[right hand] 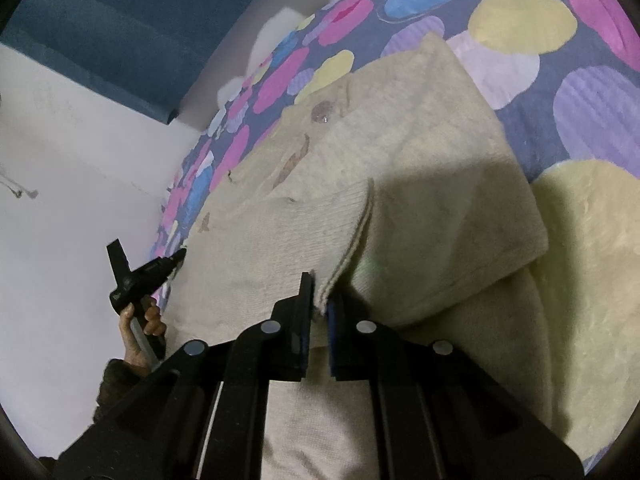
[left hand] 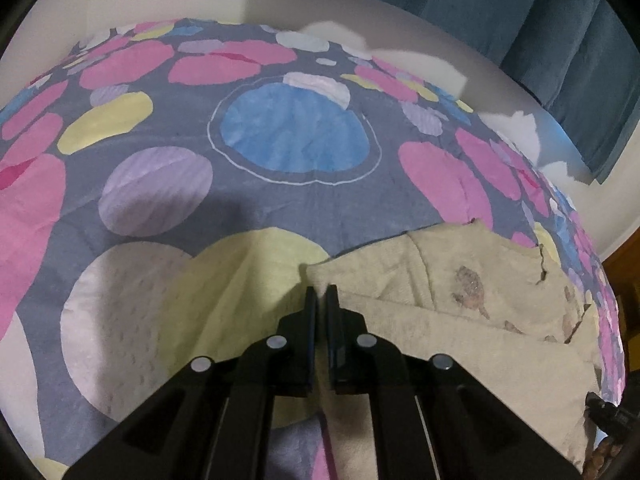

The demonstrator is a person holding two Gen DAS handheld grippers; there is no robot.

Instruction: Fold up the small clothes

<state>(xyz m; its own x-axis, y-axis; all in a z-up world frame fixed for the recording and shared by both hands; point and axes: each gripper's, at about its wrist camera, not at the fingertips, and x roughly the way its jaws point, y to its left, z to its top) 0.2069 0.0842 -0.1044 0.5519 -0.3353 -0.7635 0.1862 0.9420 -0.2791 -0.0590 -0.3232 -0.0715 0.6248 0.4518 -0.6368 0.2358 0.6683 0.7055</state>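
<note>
A cream knit garment (left hand: pixel 460 320) with brownish motifs lies partly folded on a grey bedspread (left hand: pixel 280 208) printed with coloured circles. My left gripper (left hand: pixel 321 292) is shut on a corner of the garment, and cloth shows in the narrow gap between its fingers. In the right wrist view the garment (right hand: pixel 420 160) has a ribbed edge folded over it, and my right gripper (right hand: pixel 320 292) is shut on that edge. The left gripper (right hand: pixel 182 255) shows at the garment's left edge, held by a hand (right hand: pixel 138 320). The right gripper's tip (left hand: pixel 592 402) peeks in at the lower right of the left wrist view.
The bedspread (right hand: pixel 520 128) spreads wide beyond the garment. A white wall (right hand: pixel 60 160) runs along the bed's edge, with a blue curtain (left hand: pixel 520 20) hanging on it. A strip of brown wood (left hand: pixel 624 264) shows past the bed's right side.
</note>
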